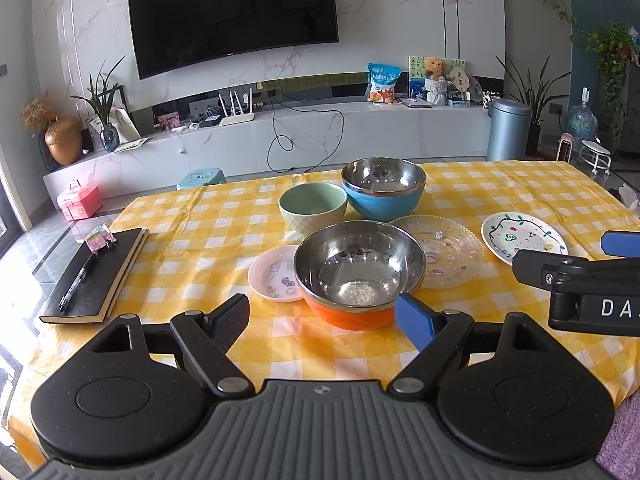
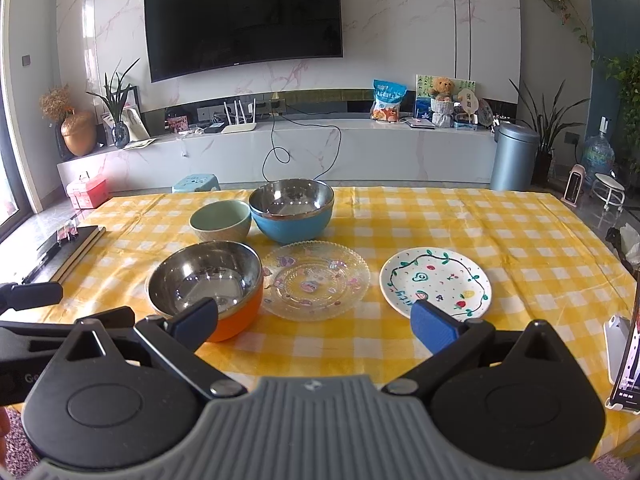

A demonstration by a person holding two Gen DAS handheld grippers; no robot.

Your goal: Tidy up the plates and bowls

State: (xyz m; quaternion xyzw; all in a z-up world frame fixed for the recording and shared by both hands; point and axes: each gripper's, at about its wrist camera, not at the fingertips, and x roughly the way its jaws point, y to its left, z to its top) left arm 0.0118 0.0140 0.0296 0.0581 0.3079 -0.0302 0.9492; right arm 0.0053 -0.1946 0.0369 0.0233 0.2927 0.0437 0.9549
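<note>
left tongs (image 1: 322,322) apart, empty | right tongs (image 2: 316,320) apart, empty | orange bowl (image 1: 356,272) on counter, dead ahead of left tongs, nearer them | painted plate (image 2: 435,281) right of orange bowl, ahead of right tongs

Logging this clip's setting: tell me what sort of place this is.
Likely a home living room: a large black wall-mounted television, a long white marble-look media console beneath it, and a table under a yellow checked tablecloth.
</note>
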